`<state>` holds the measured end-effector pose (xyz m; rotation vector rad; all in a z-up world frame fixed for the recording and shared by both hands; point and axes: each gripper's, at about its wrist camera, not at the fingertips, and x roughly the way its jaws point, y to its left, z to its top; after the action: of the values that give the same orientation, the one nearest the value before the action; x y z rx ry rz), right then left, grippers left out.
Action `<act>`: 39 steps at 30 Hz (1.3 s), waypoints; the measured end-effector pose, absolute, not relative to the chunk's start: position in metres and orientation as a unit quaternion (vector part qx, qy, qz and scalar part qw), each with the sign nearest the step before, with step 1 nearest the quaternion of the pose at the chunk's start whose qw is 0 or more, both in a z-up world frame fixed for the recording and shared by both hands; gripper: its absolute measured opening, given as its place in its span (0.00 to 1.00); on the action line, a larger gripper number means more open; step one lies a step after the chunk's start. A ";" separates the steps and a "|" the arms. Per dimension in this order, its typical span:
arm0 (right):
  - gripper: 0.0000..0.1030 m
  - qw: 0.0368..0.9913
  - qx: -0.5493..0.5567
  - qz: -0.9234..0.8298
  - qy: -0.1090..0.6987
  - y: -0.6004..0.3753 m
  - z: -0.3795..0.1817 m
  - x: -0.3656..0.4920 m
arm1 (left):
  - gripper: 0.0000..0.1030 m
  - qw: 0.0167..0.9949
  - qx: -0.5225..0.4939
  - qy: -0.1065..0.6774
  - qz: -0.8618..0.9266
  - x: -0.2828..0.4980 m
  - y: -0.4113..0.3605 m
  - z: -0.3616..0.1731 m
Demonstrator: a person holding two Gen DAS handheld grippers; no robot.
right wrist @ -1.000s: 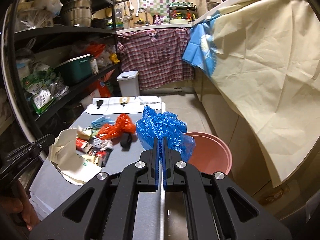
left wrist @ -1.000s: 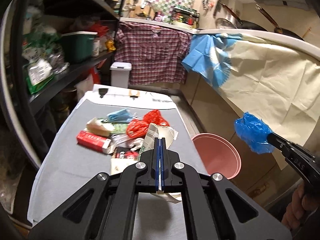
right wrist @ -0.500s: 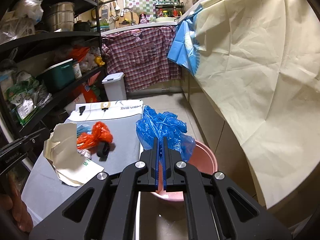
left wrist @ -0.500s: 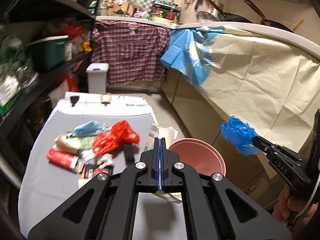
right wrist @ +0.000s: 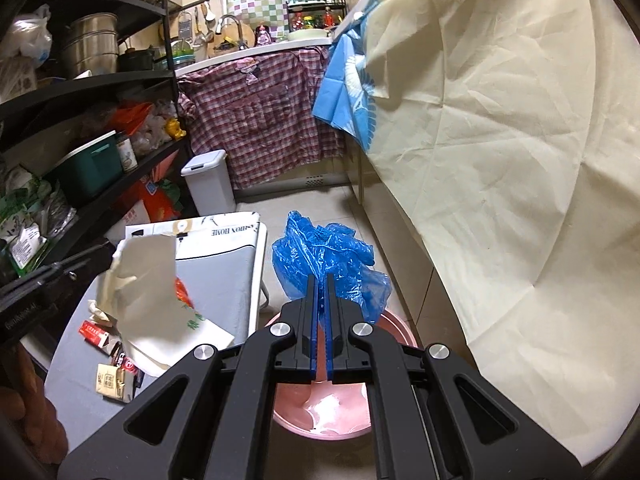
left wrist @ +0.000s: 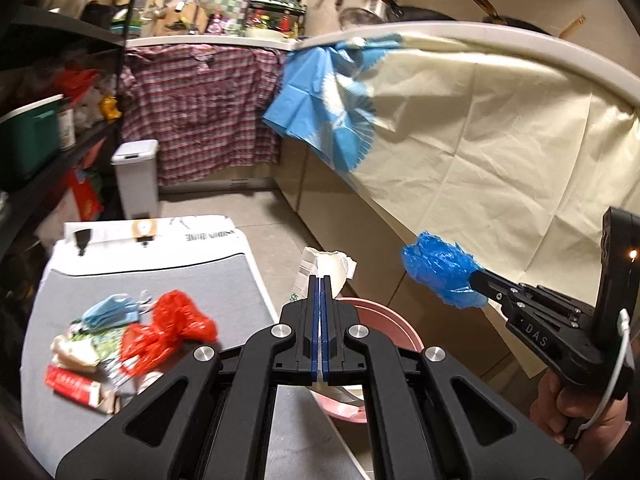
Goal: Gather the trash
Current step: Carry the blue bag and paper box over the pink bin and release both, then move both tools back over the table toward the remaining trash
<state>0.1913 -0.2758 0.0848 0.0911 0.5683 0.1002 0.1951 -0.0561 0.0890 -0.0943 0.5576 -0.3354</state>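
My left gripper (left wrist: 321,280) is shut on a crumpled cream paper bag (left wrist: 326,266), which hangs at the right edge of the grey table (left wrist: 160,276), over the near rim of the pink basin (left wrist: 384,322) on the floor. In the right wrist view the same paper bag (right wrist: 146,292) hangs at the left above the table. My right gripper (right wrist: 321,278) is shut on a crumpled blue plastic bag (right wrist: 326,254) directly above the pink basin (right wrist: 324,412). Seen from the left wrist, that blue plastic bag (left wrist: 440,274) is to the right of the basin's far rim.
Loose trash lies on the table: a red plastic bag (left wrist: 168,330), a blue face mask (left wrist: 110,312), a red packet (left wrist: 72,384) and small wrappers (right wrist: 110,382). A white pedal bin (left wrist: 136,178) stands beyond. Dark shelves (right wrist: 100,128) line the left, a cream sheet (right wrist: 500,140) the right.
Both grippers have swung to the right, off the table toward the pink basin, each carrying its load. The blue bag is now over the basin, the paper bag at the table's edge.
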 end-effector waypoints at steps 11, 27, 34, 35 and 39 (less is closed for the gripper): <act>0.03 0.941 0.067 0.038 0.330 -0.281 0.046 0.216 | 0.00 0.931 -0.045 0.305 -0.194 0.232 -0.083 0.037; 0.12 0.934 0.055 0.024 0.353 -0.274 0.028 0.238 | 0.03 0.923 -0.032 0.329 -0.196 0.252 -0.094 0.011; 0.42 0.933 0.070 0.010 0.353 -0.281 0.027 0.237 | 0.22 0.926 -0.036 0.325 -0.189 0.250 -0.087 0.013; 0.42 0.933 0.071 0.011 0.354 -0.281 0.027 0.237 | 0.22 0.927 -0.036 0.322 -0.188 0.249 -0.086 0.014; 0.43 0.936 0.068 0.012 0.346 -0.279 0.030 0.233 | 0.22 0.931 -0.036 0.313 -0.183 0.243 -0.079 0.019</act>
<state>0.2327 -0.2786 0.0300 0.1391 0.7082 0.0255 0.2432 -0.0790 0.0186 -0.0737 0.6400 -0.3753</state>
